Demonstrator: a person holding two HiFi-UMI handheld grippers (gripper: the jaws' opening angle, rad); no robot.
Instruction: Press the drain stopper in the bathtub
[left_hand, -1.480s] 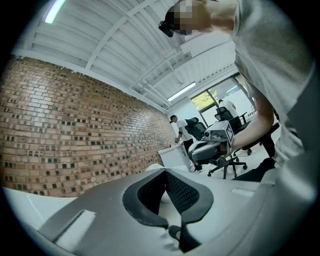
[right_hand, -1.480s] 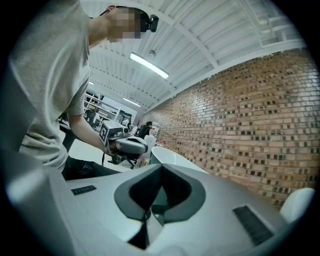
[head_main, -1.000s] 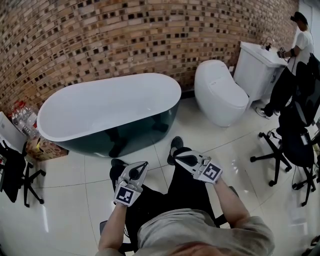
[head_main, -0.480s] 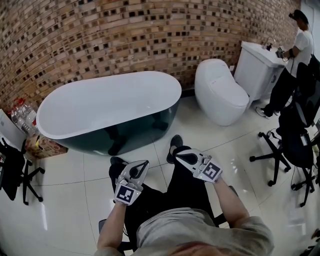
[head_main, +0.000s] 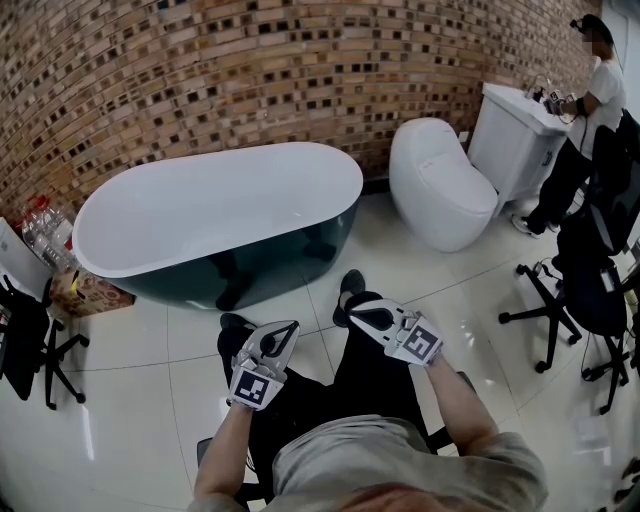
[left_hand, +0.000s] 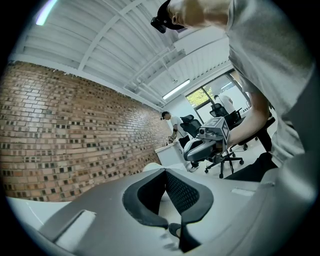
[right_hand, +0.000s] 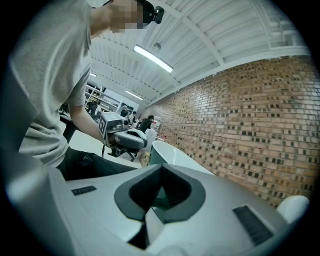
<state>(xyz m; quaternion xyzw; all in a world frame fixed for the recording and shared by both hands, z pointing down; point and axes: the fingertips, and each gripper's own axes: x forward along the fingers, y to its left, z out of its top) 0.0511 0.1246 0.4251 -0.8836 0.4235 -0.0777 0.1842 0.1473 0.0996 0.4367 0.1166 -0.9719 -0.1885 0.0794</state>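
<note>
Drain stopper cannot be made out in any view. The bathtub (head_main: 180, 215) stands against the brick wall (head_main: 200, 70) with its white inside turned toward the head camera, but the floor of the tub shows only as an even pale surface. A small speck (head_main: 297, 213) on the inner side near its right end is too small to name. Both tools hang low over the person's legs, well apart from the tub, with a strip of tiled floor (head_main: 130, 400) between the shoes and the tub's dark outer wall. The left tool (head_main: 280, 334) has its jaws brought together at the tips, and nothing sits in the hollow between the pads. The right tool (head_main: 365, 316) is closed and empty in the same way. By my reading, this fits two stages equally: the tools held ready ahead of a reach into the tub, or drawn back after a press. Since the stopper's height cannot be read, the pictures do not settle which. A press, whenever it falls, would call for stepping up to the rim and leaning over it. One closed tool would then go straight down onto the stopper at the tub's floor, pushing squarely so the tip does not skid on the smooth enamel.
</note>
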